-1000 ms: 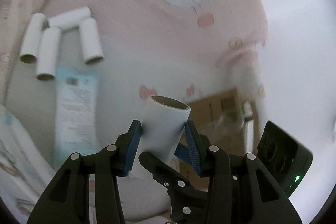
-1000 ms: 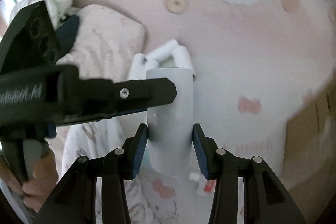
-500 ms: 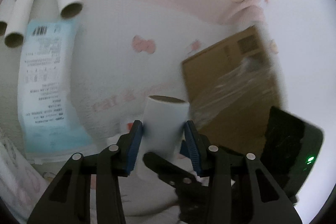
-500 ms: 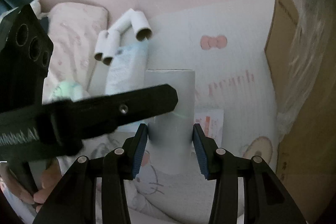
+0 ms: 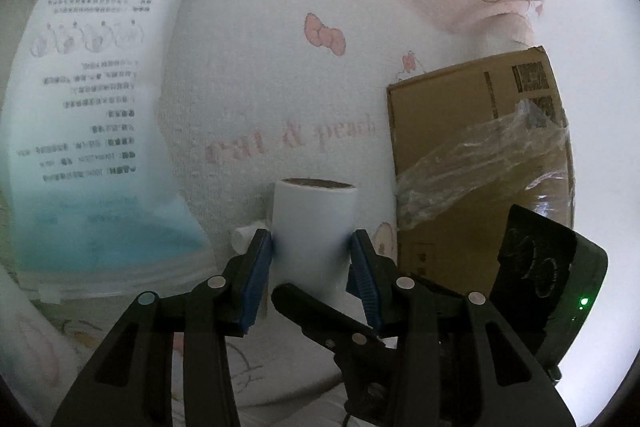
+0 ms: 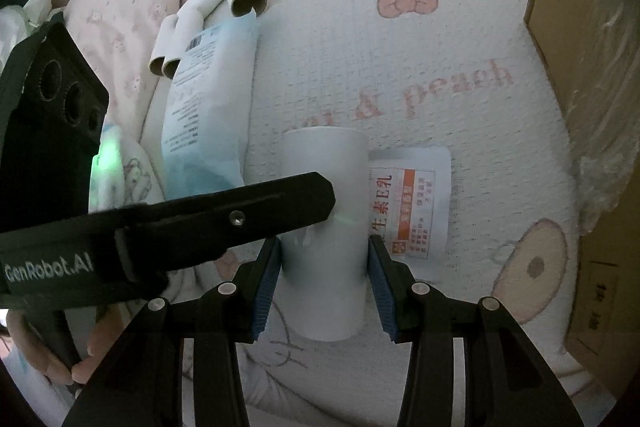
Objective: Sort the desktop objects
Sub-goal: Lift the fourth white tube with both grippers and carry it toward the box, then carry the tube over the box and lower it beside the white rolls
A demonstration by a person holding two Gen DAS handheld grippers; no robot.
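Between the blue pads of both tools sits one white cardboard tube [image 5: 314, 223], gripped at once from two sides: the left hand-held gripper [image 5: 312, 259] pinches its lower part, and the right hand-held gripper [image 6: 325, 275] clamps it as well, with the left tool's black finger crossing the tube in the right wrist view. The tube is held over a pink-and-white printed blanket [image 6: 420, 67]. Farther off on the blanket lies a cluster of four more white tubes [image 6: 208, 7], close together and touching, their brown hollow ends showing. One flat blue-and-white plastic packet [image 6: 212, 99] lies just beside them, overlapping their ends. One small white sachet with an orange label [image 6: 416, 203] lies behind the held tube. One cardboard box [image 5: 476, 163] with crumpled clear film stands at the blanket's right edge.
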